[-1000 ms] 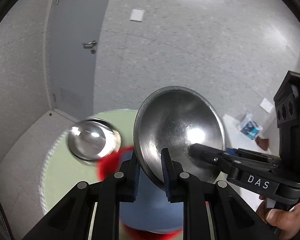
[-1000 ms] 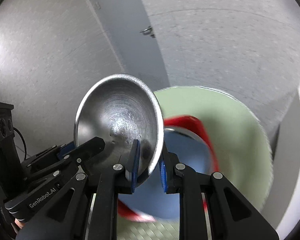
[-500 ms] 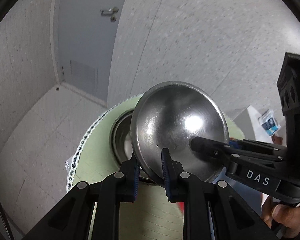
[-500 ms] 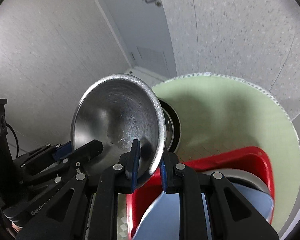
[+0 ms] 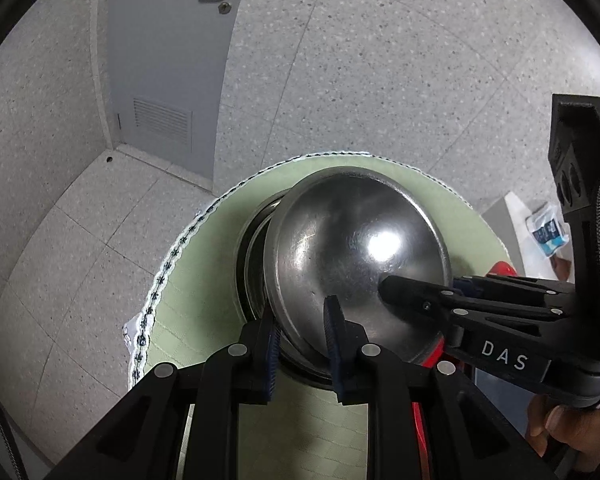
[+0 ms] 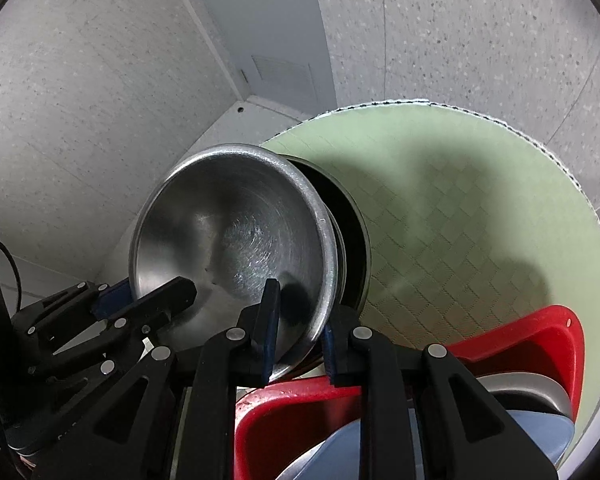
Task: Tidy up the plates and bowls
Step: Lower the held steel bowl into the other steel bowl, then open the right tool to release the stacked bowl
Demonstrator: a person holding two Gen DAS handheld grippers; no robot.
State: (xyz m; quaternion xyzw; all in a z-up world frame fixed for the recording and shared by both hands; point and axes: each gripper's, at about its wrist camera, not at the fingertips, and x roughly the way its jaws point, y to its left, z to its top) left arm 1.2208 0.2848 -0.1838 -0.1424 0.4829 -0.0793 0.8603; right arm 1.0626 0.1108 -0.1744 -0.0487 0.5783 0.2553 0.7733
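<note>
- Looking along the left tool (image 5: pixel 300 338), its fingers pinch the near rim of the steel bowl (image 5: pixel 356 256), one inside the bowl and one outside. The bowl is tilted, its hollow facing the right tool (image 5: pixel 410 290), which grips the rim on the far side. It hangs just over a second metal bowl (image 5: pixel 256 248) that stands on the green-clothed round bench (image 5: pixel 196 280).
- Looking along the right tool (image 6: pixel 296 338), its fingers likewise clamp the bowl's (image 6: pixel 236 240) rim, with the left tool (image 6: pixel 156 300) holding the opposite edge. The lower bowl (image 6: pixel 356 240) shows as a dark crescent just beyond it; a red tub (image 6: pixel 540 344) holding grey and blue plates (image 6: pixel 540 428) sits near on the cloth.
- Nesting well, I judge, means levelling the bowl first, centring it over the lower one, lowering both tools together, and letting go only once it is seated.
- Whether the two bowls already touch cannot be told. The lower bowl's depth is hidden, and the tub's contents are cut off by the tool bodies.
</note>
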